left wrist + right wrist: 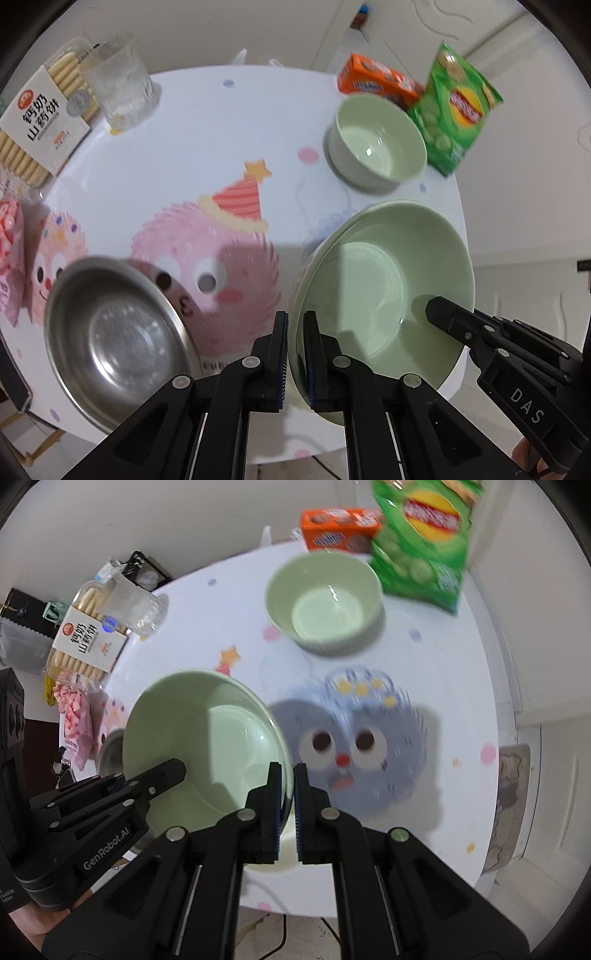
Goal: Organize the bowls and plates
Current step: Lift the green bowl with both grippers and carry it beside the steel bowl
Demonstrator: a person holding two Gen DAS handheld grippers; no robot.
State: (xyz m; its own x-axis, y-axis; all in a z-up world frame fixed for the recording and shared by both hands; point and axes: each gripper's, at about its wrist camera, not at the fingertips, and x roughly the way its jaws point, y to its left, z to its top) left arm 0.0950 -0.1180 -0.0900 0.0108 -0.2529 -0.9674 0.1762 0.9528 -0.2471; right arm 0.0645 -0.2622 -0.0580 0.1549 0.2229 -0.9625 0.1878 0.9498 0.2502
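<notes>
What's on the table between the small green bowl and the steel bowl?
No object: between the small green bowl and the round steel bowl lies only printed white tablecloth, seen in the left wrist view.

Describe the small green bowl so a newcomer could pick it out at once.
Start at the round white table with cartoon monsters printed on it, and look to its far edge where a green chip bag and an orange box stand. The small green bowl sits just in front of them, untouched. It is deeper and smaller than the wide green plate both grippers hold.
</notes>
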